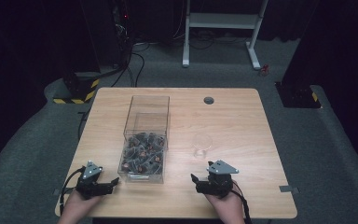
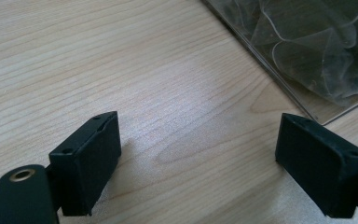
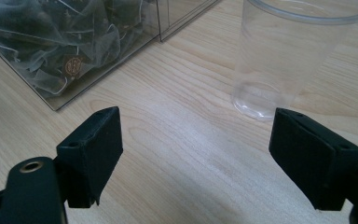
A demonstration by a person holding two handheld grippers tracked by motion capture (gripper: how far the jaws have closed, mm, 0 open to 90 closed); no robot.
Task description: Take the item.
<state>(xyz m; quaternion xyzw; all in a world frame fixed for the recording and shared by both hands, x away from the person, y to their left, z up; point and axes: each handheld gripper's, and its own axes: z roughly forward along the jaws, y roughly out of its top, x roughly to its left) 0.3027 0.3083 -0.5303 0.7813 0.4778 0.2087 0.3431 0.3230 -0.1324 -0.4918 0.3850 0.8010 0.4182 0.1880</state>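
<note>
A clear plastic box (image 1: 145, 140) stands on the wooden table (image 1: 242, 126), its near half full of wrapped tea bags (image 1: 142, 154). A clear empty cup (image 1: 202, 145) stands upright to its right. My left gripper (image 1: 113, 183) rests open on the table at the box's near left corner (image 2: 307, 60), nothing between its jaws. My right gripper (image 1: 194, 179) rests open near the front edge, just short of the cup (image 3: 279, 60). The box with its tea bags (image 3: 70, 51) lies ahead to the left in the right gripper view.
A round grey cable grommet (image 1: 209, 100) sits near the table's far edge. Beyond the table are a white desk frame (image 1: 221, 28), cables and a yellow-black striped base (image 1: 77, 91) on grey carpet. Bare tabletop lies right of the cup.
</note>
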